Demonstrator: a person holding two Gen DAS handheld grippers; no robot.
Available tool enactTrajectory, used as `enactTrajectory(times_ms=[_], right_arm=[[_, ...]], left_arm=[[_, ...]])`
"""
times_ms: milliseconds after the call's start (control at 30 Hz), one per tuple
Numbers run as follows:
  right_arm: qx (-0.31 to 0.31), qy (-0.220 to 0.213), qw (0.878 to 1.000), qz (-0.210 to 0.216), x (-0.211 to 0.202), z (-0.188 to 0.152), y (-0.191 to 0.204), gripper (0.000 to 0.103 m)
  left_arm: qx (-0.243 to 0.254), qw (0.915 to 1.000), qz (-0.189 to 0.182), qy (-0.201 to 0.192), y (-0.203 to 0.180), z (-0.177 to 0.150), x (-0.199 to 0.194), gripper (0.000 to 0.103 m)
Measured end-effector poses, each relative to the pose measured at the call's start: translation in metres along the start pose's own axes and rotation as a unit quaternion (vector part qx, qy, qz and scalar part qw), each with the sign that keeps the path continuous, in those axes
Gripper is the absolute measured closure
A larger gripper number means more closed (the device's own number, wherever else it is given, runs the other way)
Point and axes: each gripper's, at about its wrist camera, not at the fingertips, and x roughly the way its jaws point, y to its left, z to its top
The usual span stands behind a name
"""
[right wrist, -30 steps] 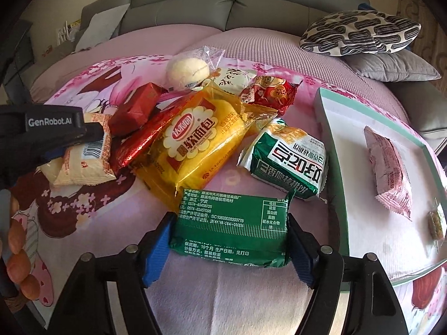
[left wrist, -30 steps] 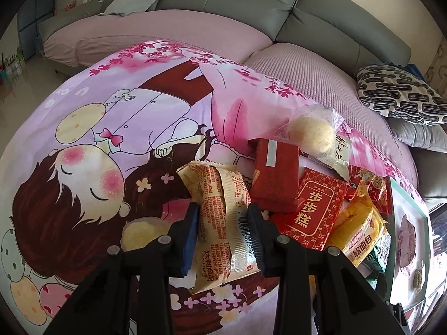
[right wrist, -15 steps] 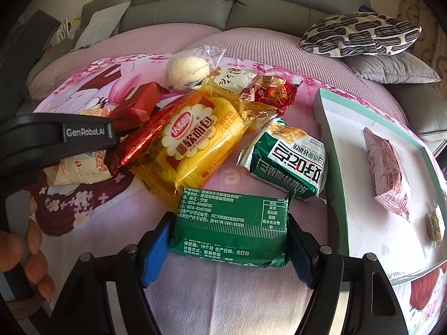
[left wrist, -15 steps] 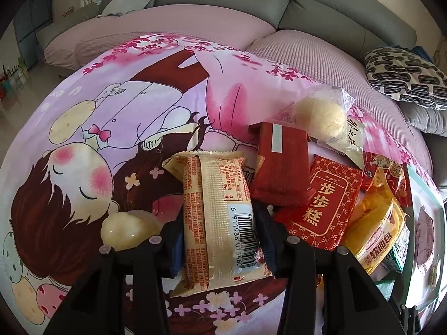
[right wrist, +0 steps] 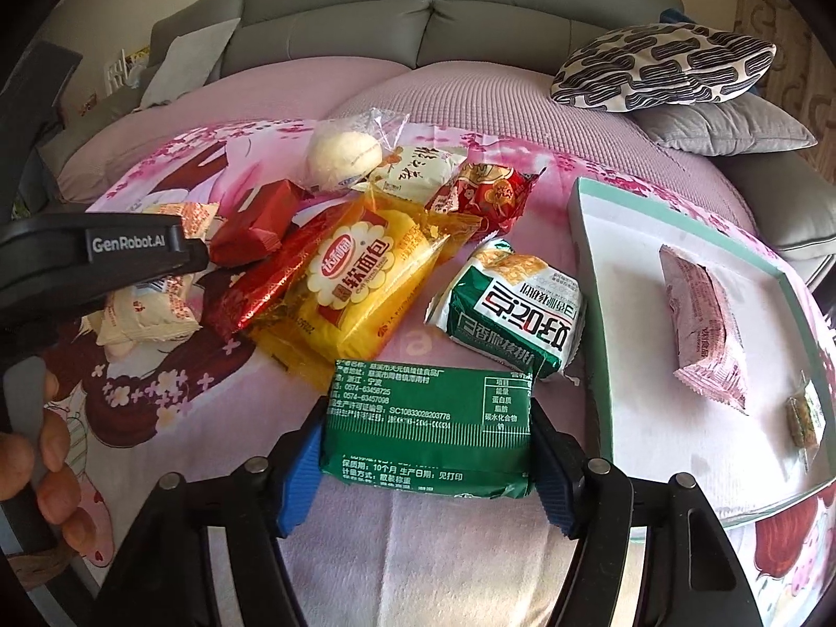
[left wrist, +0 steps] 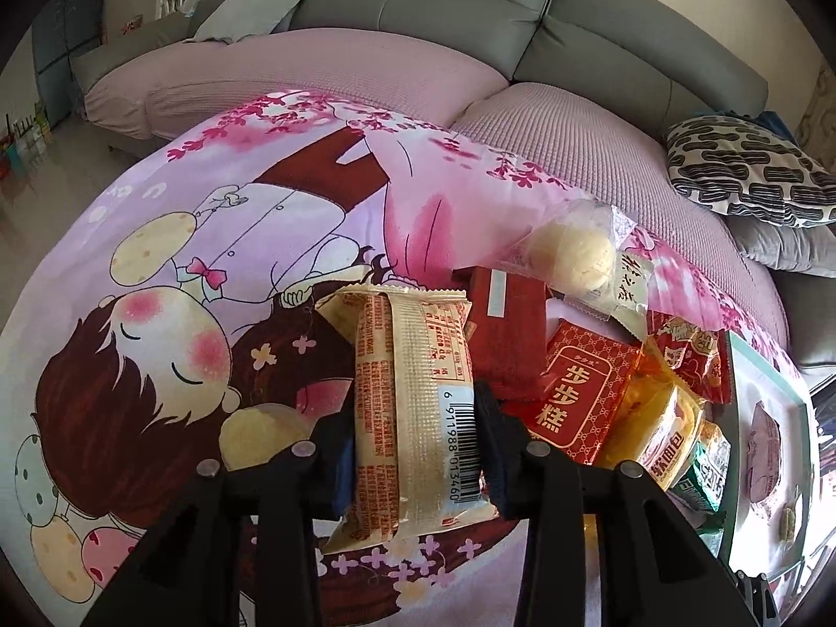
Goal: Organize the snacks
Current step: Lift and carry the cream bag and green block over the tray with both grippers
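Left gripper (left wrist: 415,449) clamped tight on the cream pack (left wrist: 413,407), barcode up, over the cartoon cloth (left wrist: 209,240) beside the snack pile. Right gripper (right wrist: 426,449) just closing, pads against the green pack (right wrist: 428,426), left of the tray (right wrist: 590,313).

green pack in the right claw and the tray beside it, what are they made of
Green pack: glossy plastic film, likely, going by its sheen and crimped end seam. Tray: looks like matte card or painted board, with teal walls and a white floor; the material stays uncertain.
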Motion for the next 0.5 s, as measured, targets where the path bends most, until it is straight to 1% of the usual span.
enactTrajectory(times_ms=[100,333,500], right_arm=[[0.005,-0.012,1.0,0.005,-0.01,0.002,-0.003,0.031],[0.031,-0.06,0.997,0.03,-0.04,0.01,-0.014,0.031],[0.035,-0.07,0.996,0.033,-0.046,0.013,-0.016,0.031]], left_arm=[[0.0,0.9999,-0.003,-0.012,-0.001,0.002,-0.01,0.063],[0.005,0.9985,-0.014,-0.053,-0.006,0.009,-0.041,0.063],[0.006,0.9972,-0.022,-0.071,-0.009,0.012,-0.056,0.063]])
